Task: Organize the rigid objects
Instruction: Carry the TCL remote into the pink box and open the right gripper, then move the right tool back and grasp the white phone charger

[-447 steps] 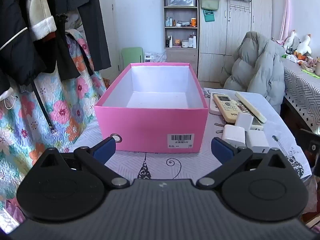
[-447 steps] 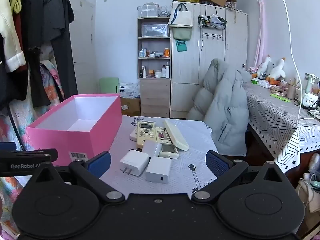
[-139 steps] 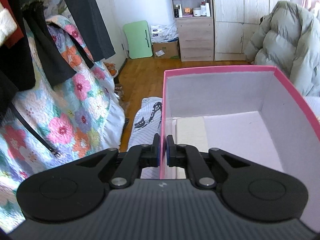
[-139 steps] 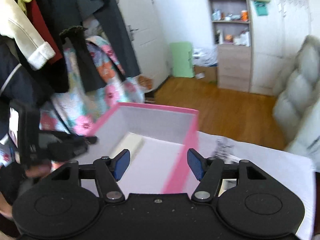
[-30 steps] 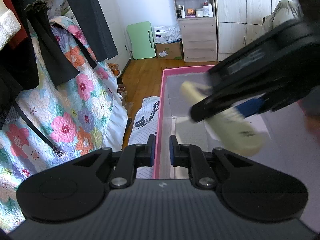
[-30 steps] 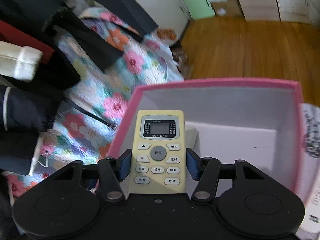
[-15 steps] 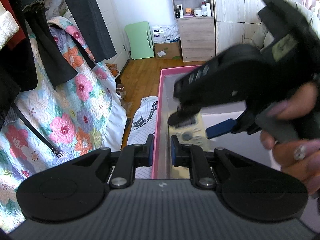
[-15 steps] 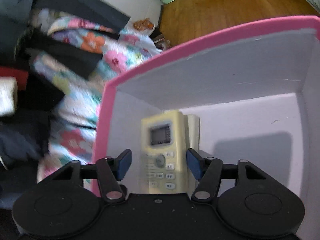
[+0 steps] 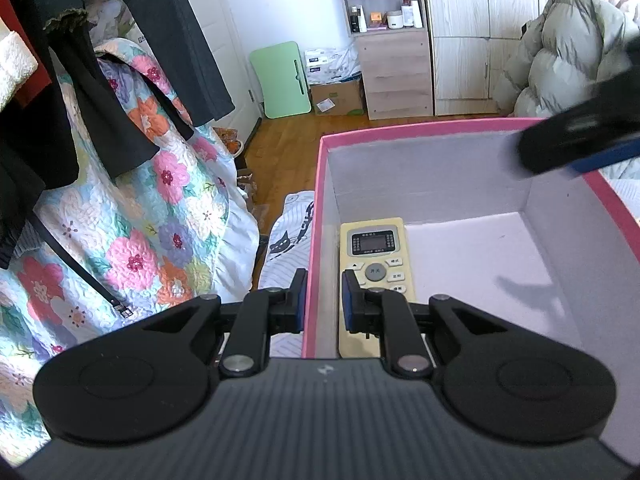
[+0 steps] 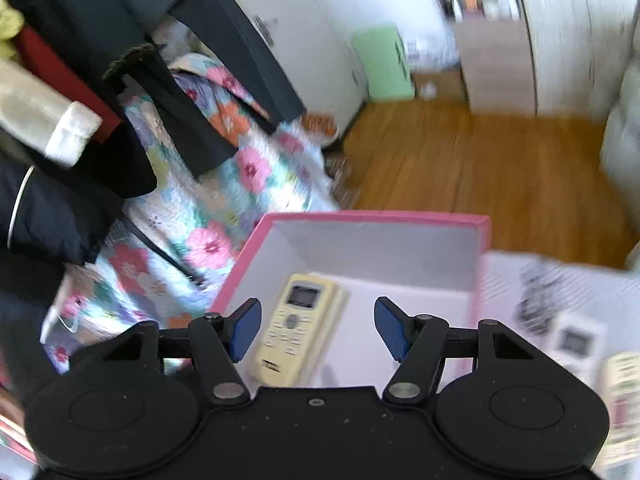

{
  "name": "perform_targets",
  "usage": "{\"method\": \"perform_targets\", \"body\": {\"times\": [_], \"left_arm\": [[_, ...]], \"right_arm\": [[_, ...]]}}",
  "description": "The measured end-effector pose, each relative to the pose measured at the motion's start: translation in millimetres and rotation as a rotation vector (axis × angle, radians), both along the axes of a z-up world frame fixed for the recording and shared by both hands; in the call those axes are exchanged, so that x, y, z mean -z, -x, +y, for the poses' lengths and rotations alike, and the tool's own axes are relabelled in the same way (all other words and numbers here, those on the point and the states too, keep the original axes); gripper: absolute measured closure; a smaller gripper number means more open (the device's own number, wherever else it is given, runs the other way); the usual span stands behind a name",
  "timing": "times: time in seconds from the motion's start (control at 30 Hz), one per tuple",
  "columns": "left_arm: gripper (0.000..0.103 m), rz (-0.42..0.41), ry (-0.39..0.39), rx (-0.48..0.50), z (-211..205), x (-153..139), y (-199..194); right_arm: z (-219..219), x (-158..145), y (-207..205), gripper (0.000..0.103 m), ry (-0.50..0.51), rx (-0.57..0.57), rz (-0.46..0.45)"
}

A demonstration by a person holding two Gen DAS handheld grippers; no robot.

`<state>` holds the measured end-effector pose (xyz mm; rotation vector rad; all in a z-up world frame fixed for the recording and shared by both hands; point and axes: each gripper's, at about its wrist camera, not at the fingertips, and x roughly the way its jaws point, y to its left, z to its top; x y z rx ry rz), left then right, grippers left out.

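Observation:
The pink box (image 9: 440,130) stands open on the table. A yellowish air-conditioner remote (image 9: 374,252) lies face up on its floor along the left wall. My left gripper (image 9: 323,300) straddles that wall, nearly closed on it, one pad outside and one inside. In the blurred right wrist view my right gripper (image 10: 318,330) hangs open above the pink box (image 10: 372,216), nothing between its pads. The remote (image 10: 296,328) lies below it, with a pale edge showing under its right side. One of its fingers (image 9: 568,148) shows over the box's far right corner.
A white charger (image 10: 576,340) and another remote (image 10: 624,400) lie on the patterned tablecloth (image 10: 520,280) right of the box. A floral quilt (image 9: 160,220) and dark hanging clothes (image 9: 100,100) fill the left. A puffy grey jacket (image 9: 560,52) and wardrobes stand behind.
My right gripper has let go of the yellowish remote, which now lies in the box, and has drawn back up and to the right. My left gripper has stayed on the wall.

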<state>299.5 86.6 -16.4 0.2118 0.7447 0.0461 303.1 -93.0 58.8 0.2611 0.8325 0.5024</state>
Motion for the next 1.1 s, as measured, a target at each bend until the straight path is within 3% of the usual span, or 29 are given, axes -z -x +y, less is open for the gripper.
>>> {"method": "perform_targets", "body": {"times": [0.17, 0.27, 0.57, 0.7, 0.83, 0.93, 1.1], "left_arm": [[0.087, 0.012, -0.053, 0.004, -6, 1, -1], [0.087, 0.014, -0.074, 0.004, -7, 1, 0], [0.087, 0.017, -0.137, 0.003, -13, 2, 0], [0.087, 0.014, -0.236, 0.009, -25, 7, 2], [0.087, -0.003, -0.318, 0.02, -35, 9, 6], [0.087, -0.008, -0.316, 0.023, -34, 7, 8], [0.087, -0.015, -0.248, 0.026, -25, 3, 9]], "right_arm": [[-37, -16, 47, 0.033, 0.043, 0.011, -0.132], [-60, -4, 74, 0.033, 0.029, 0.05, -0.143], [-97, 57, 145, 0.033, 0.085, 0.12, -0.036], [-89, 75, 162, 0.033, 0.131, 0.101, -0.005], [-86, 91, 166, 0.03, 0.132, 0.155, 0.043], [-75, 96, 164, 0.028, 0.224, 0.172, 0.034], [-63, 104, 155, 0.023, 0.274, 0.202, 0.023]]}}
